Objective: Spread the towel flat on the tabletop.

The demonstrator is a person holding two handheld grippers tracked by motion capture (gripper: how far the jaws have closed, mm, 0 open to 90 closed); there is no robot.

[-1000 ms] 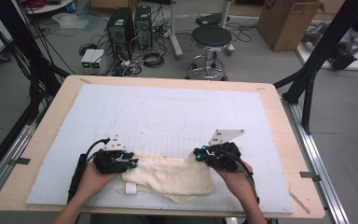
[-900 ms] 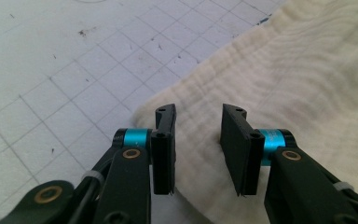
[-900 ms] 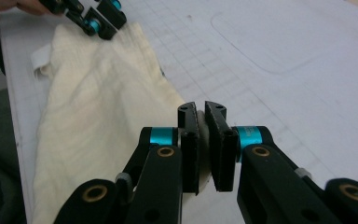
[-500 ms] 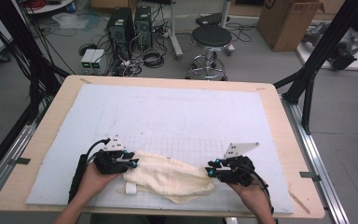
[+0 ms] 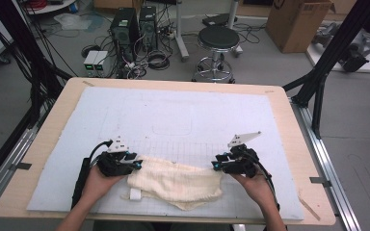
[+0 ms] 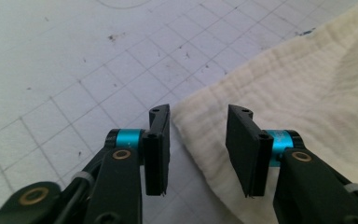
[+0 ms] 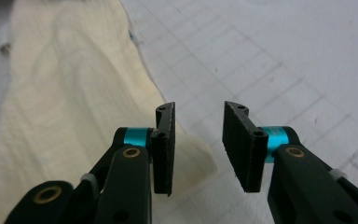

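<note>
A cream muslin cloth (image 5: pixel 173 180) is lying rumpled at the six o'clock edge of the gridded white mat (image 5: pixel 183 120), a small tag poking out at its seven o'clock corner. The left gripper (image 5: pixel 136 165) is sitting at the cloth's nine o'clock end, jaws parted with a corner of fabric lying between them, unpinched. The right gripper (image 5: pixel 216 166) is sitting at the three o'clock end, jaws gaping, the cloth's edge under its left jaw, gripping nothing.
</note>
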